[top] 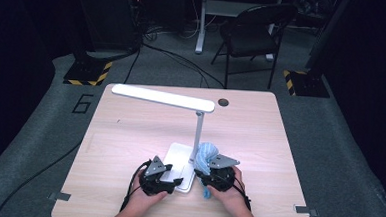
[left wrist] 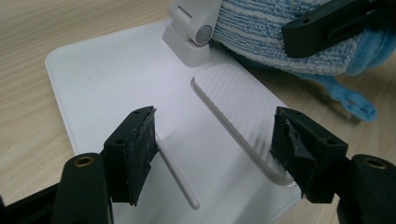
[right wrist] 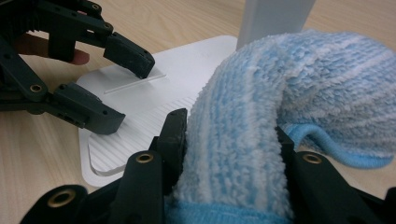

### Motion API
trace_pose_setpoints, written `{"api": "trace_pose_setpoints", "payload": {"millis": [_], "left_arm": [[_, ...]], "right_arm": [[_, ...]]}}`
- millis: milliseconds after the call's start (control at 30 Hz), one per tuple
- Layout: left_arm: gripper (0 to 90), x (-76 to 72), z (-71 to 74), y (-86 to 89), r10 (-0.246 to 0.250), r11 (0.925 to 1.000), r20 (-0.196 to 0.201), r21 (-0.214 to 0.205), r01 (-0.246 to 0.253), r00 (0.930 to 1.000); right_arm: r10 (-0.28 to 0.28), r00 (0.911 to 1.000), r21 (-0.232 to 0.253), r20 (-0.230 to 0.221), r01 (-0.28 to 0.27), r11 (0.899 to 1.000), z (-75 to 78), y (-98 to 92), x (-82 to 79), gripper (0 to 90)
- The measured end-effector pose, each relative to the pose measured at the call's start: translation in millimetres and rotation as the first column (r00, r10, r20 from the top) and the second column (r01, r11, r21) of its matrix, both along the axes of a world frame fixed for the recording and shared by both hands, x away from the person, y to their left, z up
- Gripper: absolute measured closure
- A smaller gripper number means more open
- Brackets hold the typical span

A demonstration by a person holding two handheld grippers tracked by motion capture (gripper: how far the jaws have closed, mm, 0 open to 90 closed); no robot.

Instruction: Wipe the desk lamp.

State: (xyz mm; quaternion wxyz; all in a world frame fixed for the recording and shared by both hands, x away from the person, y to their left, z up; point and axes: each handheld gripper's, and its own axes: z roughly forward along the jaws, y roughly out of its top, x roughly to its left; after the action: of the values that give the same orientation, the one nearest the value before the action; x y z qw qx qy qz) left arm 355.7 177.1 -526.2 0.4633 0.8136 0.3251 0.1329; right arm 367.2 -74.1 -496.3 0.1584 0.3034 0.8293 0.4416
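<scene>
A white desk lamp stands on the table, its flat base [top: 177, 158] between my two grippers. My left gripper [top: 173, 182] [left wrist: 217, 149] is open, its jaws spread over the near end of the lamp base [left wrist: 116, 88] and its ribbed panel [left wrist: 238, 107]. My right gripper [top: 203, 176] [right wrist: 231, 154] is shut on a blue and white striped terry cloth [top: 204, 154] [right wrist: 299, 79]. The cloth [left wrist: 261, 28] bulges against the foot of the lamp post [right wrist: 273, 18] and its hinge [left wrist: 196, 28]. In the right gripper view the left gripper [right wrist: 126, 91] hovers over the base [right wrist: 196, 60].
The lamp's long head [top: 164, 98] hangs level over the back half of the wooden table [top: 124, 135]. A round grommet hole [top: 223, 102] sits at the back edge. Behind the table stand a black folding chair [top: 252, 31] and floor stands with yellow-black stripes [top: 87, 73].
</scene>
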Motion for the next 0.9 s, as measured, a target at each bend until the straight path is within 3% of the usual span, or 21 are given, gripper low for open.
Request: {"api": "trace_pose_setpoints", "payload": {"millis": [167, 267, 367, 400, 633, 900], "left_arm": [[31.4, -0.8, -0.3, -0.8, 0.003, 1.0, -0.002, -0.007, -0.003, 1.0], [31.7, -0.9, -0.3, -1.0, 0.004, 1.0, -0.002, -0.007, -0.004, 1.0], [31.7, -0.9, -0.3, -1.0, 0.004, 1.0, -0.003, -0.008, -0.004, 1.0], [31.8, -0.9, -0.3, -0.8, 0.004, 1.0, -0.004, -0.009, -0.004, 1.0], [32.1, -1.2, -0.2, -1.5, 0.009, 0.9999, -0.002, -0.008, -0.009, 1.0], [32.1, -1.4, -0.1, -1.8, 0.01, 0.9999, -0.003, -0.006, -0.01, 0.9999]], "right_arm": [[0.018, 0.9993, -0.024, 0.033, -0.018, 1.0, -2.7, 2.7, 2.7, 61.5], [0.021, 0.9995, -0.052, 0.022, -0.02, 0.998, -6.9, 2.6, 7.2, 61.9], [0.015, 0.9999, -0.054, 0.008, -0.014, 0.998, -9.3, 1.9, 9.7, 62.1], [-0.006, 0.9998, -0.03, -0.017, 0.005, 1.0, -10.3, 0.7, 11.0, 62.2], [-0.005, 1.0, -0.045, 0.006, 0.006, 0.999, -9.0, 0.8, 11.9, 62.2], [-0.015, 0.9999, -0.039, 0.002, 0.015, 0.999, -0.6, 1.8, 9.4, 62.4]]}}
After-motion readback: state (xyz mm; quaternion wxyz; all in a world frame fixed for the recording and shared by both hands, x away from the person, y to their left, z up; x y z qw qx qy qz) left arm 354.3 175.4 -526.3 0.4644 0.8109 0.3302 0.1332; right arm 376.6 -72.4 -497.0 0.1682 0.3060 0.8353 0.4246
